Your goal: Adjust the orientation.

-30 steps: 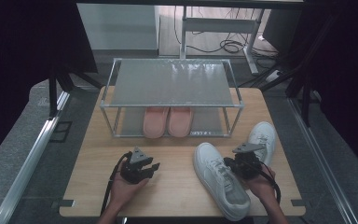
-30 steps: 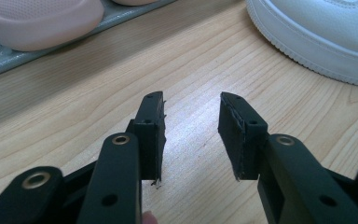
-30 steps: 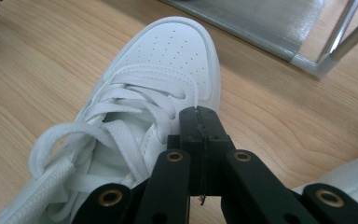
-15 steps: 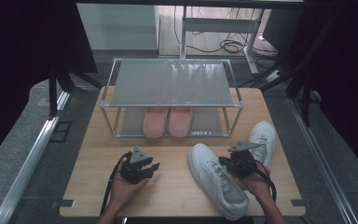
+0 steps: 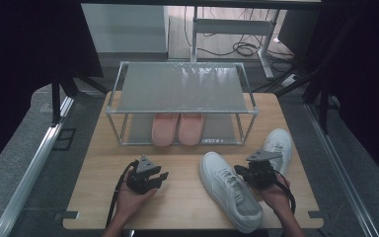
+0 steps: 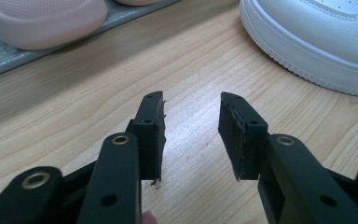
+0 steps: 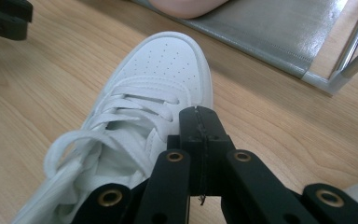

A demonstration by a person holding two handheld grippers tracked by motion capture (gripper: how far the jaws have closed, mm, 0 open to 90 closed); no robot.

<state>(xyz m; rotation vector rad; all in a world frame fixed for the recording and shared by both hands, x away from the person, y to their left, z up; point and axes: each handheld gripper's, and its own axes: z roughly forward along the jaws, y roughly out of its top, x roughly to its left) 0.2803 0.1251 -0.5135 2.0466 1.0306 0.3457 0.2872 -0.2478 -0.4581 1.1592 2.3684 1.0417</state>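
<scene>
Two white sneakers lie on the worktop [image 5: 94,202] in front of a two-tier metal shoe rack [image 5: 180,89], whose lower shelf already carries a pair of pink slippers [image 5: 177,129] set side by side with toes toward the person. The near sneaker [image 5: 229,195] lies at a slant with its toe toward the rack, which suits sliding it in beside the slippers; the second sneaker [image 5: 278,147] rests just behind the right hand. The right gripper [image 5: 253,174] sits against the near sneaker's collar, and in the right gripper view its jaws stand pressed together with no shoe material visible between the pads (so this reads as a nudge or a pin on the upper, not a confirmed grasp). The left gripper [image 5: 154,177] rests low on bare wood, well apart from the sneaker, jaws standing apart with nothing between them, probably kept ready to steady the shoe.
</scene>
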